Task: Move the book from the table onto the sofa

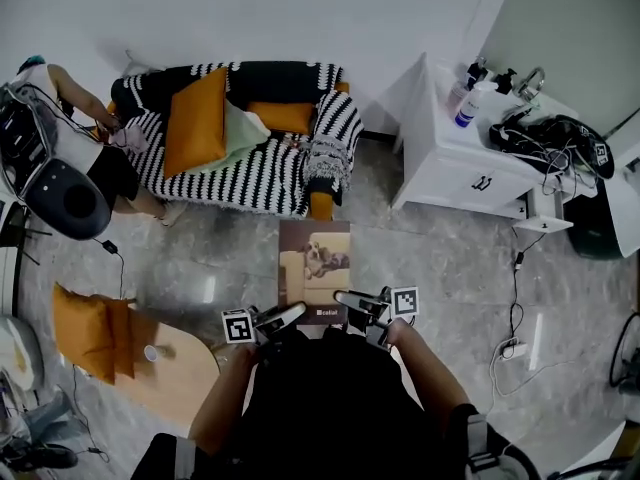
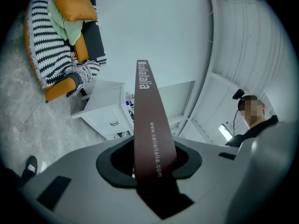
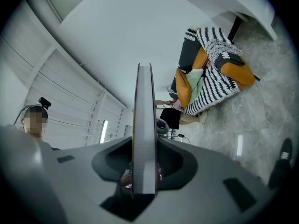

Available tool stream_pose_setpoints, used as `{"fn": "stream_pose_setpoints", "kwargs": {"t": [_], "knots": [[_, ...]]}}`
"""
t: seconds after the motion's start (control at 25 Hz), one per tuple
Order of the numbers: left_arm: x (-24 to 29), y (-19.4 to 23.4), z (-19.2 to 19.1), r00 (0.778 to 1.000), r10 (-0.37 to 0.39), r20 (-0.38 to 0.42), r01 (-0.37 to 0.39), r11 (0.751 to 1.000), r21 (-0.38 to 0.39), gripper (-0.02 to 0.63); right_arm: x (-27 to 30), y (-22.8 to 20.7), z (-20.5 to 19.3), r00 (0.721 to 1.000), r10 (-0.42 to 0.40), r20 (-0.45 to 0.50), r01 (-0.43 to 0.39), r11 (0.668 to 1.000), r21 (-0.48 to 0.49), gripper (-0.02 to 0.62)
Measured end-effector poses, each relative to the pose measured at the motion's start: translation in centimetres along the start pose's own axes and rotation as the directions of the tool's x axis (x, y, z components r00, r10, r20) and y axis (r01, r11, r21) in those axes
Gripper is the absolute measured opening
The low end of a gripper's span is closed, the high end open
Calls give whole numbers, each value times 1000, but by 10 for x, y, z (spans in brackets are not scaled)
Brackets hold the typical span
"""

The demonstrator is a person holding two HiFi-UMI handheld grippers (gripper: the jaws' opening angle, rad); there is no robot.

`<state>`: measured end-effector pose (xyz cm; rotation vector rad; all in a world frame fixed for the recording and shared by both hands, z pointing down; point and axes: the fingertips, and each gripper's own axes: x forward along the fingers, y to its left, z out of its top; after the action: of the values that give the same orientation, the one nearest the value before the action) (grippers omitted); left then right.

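Note:
A brown book with a dog picture on its cover is held flat in the air in front of me, over the marble floor. My left gripper is shut on its near left edge, and my right gripper is shut on its near right edge. The left gripper view shows the brown spine clamped between the jaws. In the right gripper view the page edge stands between the jaws. The black-and-white striped sofa with orange cushions lies ahead of the book.
A white cabinet with bottles and cables stands right of the sofa. A round wooden table with a small cup is at my lower left, an orange cushion beside it. A person sits at the sofa's left end.

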<state>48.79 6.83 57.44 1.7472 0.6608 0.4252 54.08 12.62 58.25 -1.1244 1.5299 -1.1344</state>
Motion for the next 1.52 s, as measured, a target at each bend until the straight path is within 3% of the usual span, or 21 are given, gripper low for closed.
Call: {"fn": "stream_pose_setpoints", "kwargs": {"t": [0.56, 1.0, 1.24, 1.52], "knots": [[30, 30, -3, 996, -22, -83, 17, 998, -54, 147, -29, -25, 13, 994, -78, 77, 75, 996, 37, 153], [58, 69, 76, 985, -47, -164, 32, 995, -92, 147, 1, -51, 90, 982, -151, 117, 147, 988, 47, 153], [73, 90, 135, 956, -32, -292, 11, 997, -71, 150, 32, -68, 145, 973, -192, 129, 190, 981, 32, 153], [70, 120, 191, 905, -5, -425, -17, 999, -46, 153, 76, -87, 189, 964, -218, 153, 217, 976, 23, 153]]}}
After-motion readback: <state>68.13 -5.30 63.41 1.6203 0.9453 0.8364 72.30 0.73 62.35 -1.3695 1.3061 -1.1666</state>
